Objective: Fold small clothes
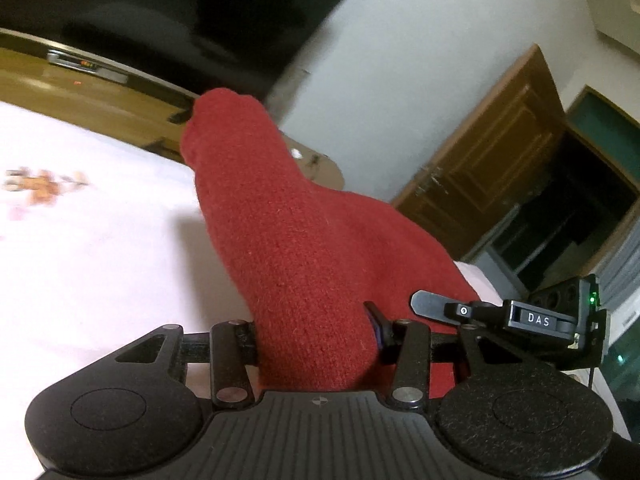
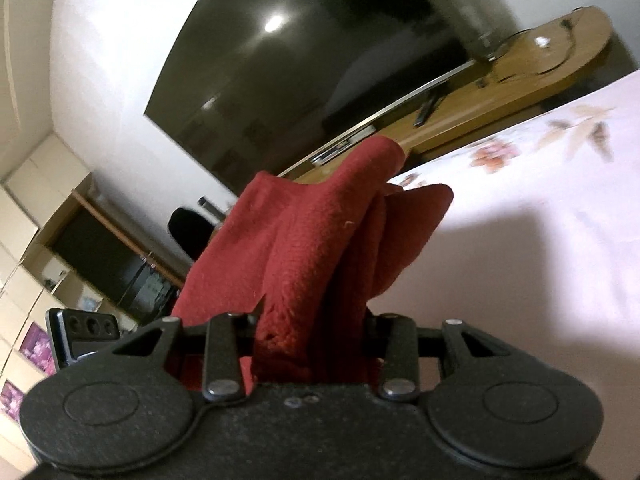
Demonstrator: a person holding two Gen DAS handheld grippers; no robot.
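A dark red knitted garment (image 1: 296, 248) fills the middle of the left wrist view and drapes over my left gripper (image 1: 320, 344), which is shut on it; the fingertips are hidden under the cloth. In the right wrist view the same red garment (image 2: 320, 248) is bunched in folds and my right gripper (image 2: 316, 340) is shut on it, fingers buried in the fabric. Both grippers hold the garment lifted above a white bedsheet (image 1: 80, 260) with a floral print (image 2: 496, 156). The other gripper's body (image 1: 552, 320) shows at the right of the left wrist view.
A large dark television (image 2: 320, 64) stands on a long wooden cabinet (image 2: 520, 80) beyond the bed. A wooden door (image 1: 492, 176) and white wall lie to the right. Shelving and cupboards (image 2: 48, 240) stand at the left.
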